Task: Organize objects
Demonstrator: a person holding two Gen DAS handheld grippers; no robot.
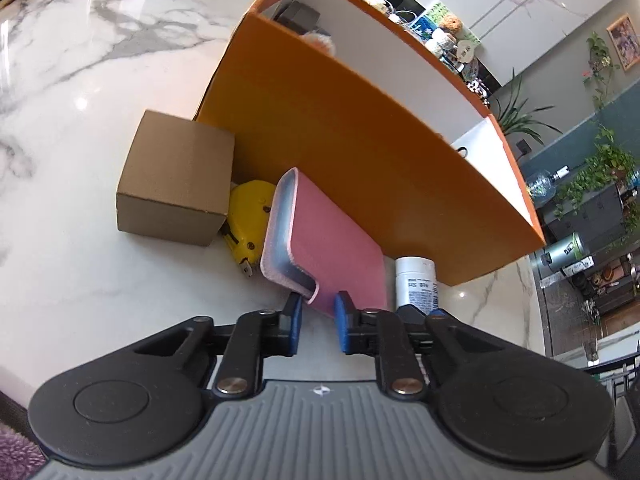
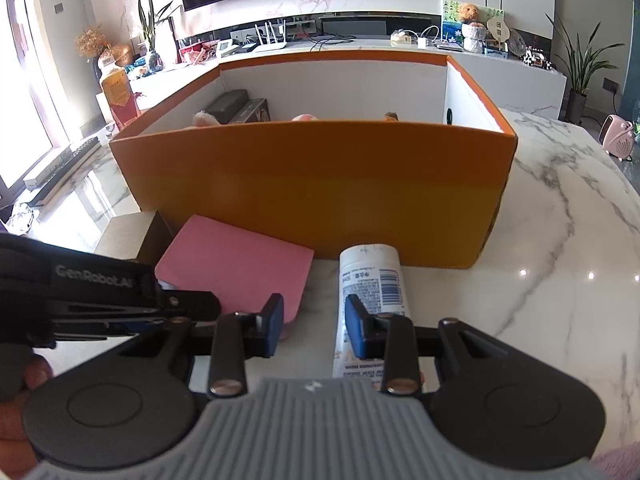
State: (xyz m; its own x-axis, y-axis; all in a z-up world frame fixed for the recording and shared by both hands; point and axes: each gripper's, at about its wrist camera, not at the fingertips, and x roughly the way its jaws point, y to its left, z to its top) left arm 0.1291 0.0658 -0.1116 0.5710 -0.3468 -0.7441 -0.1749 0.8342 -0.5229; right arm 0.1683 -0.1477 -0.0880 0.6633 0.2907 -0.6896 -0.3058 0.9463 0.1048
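The left hand-held gripper (image 1: 318, 306) pinches the near corner of the pink case (image 1: 336, 240), lying on the marble surface (image 1: 80, 260) against the orange box (image 1: 360, 152), likely for lifting it in, while the right hand-held gripper (image 2: 314, 318) hangs half-open beside the white tube (image 2: 370, 280).

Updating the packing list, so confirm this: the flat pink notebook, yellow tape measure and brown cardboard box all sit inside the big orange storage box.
Wrong: the flat pink notebook, yellow tape measure and brown cardboard box sit outside the big orange storage box, on the marble table beside its wall, as the left wrist view shows.
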